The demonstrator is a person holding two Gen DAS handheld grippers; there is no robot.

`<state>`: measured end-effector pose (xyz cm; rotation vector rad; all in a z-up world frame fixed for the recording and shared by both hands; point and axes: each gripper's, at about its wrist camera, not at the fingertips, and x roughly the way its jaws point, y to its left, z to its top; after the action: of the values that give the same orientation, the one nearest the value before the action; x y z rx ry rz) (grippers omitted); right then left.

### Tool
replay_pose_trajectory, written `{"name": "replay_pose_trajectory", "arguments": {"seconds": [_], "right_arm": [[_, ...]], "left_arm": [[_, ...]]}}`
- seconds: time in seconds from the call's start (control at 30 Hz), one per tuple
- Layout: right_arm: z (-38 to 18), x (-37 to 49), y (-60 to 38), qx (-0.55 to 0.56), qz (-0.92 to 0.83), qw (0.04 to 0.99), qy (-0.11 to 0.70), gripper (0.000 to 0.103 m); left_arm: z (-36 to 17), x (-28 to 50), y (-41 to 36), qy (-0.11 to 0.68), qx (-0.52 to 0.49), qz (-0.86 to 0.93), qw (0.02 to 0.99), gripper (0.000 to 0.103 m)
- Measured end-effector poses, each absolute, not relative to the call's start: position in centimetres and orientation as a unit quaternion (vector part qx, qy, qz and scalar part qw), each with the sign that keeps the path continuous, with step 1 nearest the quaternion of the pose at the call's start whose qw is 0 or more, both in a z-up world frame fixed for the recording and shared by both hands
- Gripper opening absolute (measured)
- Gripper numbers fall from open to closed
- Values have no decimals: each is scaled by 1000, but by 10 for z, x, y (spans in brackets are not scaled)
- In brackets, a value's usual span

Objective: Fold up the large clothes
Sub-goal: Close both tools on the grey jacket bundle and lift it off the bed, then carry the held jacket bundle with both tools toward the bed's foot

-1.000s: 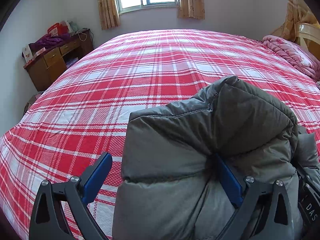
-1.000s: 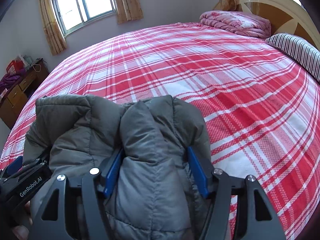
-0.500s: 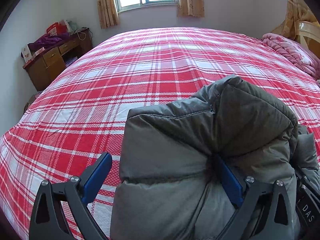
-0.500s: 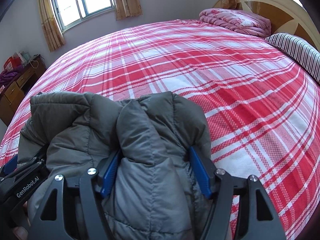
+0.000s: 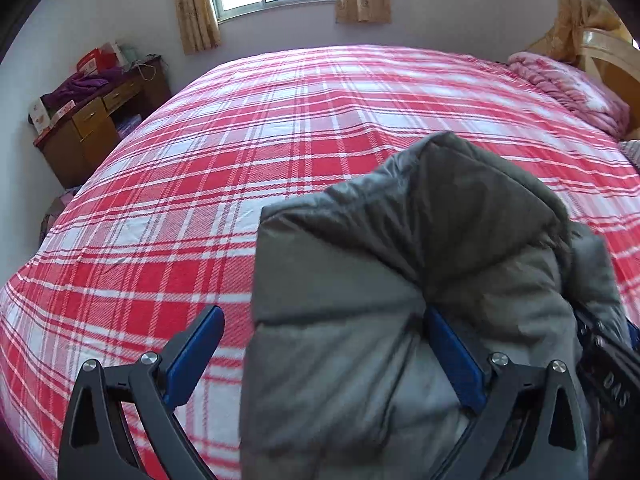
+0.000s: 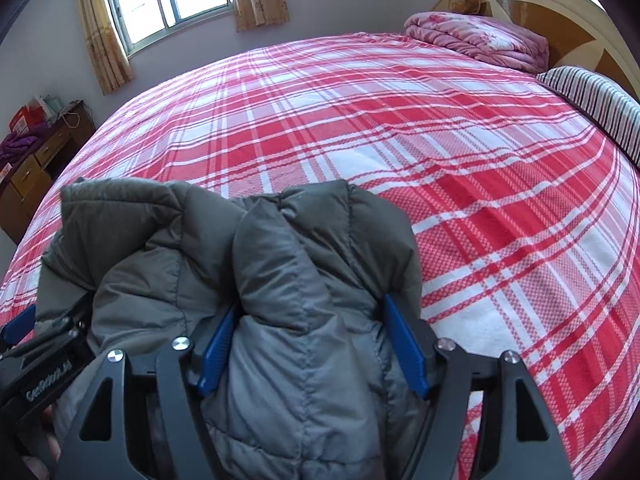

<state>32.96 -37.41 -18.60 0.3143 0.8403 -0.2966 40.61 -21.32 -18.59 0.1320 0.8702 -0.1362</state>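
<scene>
The grey padded jacket point(image 6: 280, 280) is already bunched into a thick bundle, and I hold it above the bed point(image 5: 240, 160) with the red checked sheet, near its closer edge. I judge the folding is partly done: the layers are doubled over, but the bundle is not yet laid flat and not yet tidy, so the last folds and the smoothing are left.

My right gripper point(image 6: 312, 344) points forward over the bed, and its two blue fingers point(image 6: 404, 344) pinch a fat fold of the jacket from both sides. My left gripper point(image 5: 324, 356) is just beside it, also pointing forward. Its fingers stand wide apart: the right one presses into the jacket, while the left one point(image 5: 192, 356) is free in the air, so this side only supports the cloth.
</scene>
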Motion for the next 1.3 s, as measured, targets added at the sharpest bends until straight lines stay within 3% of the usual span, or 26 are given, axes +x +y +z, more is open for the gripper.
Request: {"name": "replay_pose_trajectory", "arguments": {"seconds": [0.23,0.5,0.73,0.83,1.13,1.27,1.3], "right_arm": [[-174,285,-385,183,-124,895,387,87],[-198,286,-391,228,-89,887,392,85],[-201,289,-387,221,-69,891,390,76],[-201,284,-387,230,-44,894,381,61],[-201,275,-383,246,-2,898,365,33],[-196,269,-376,233,-3,907,352,26],[-195,268,-375,232,-3,908,350,25]], "left_arm": [[-192,372,-192,439,19,-108,892,100],[-198,373,-208,429,38,-106,896,100],[-203,376,-211,435,28,-138,889,99],[-202,375,-213,435,29,-160,885,89],[-194,358,-222,409,65,-176,893,63],[-188,345,-225,387,95,-170,901,44],[-186,342,-225,381,103,-168,903,35]]}}
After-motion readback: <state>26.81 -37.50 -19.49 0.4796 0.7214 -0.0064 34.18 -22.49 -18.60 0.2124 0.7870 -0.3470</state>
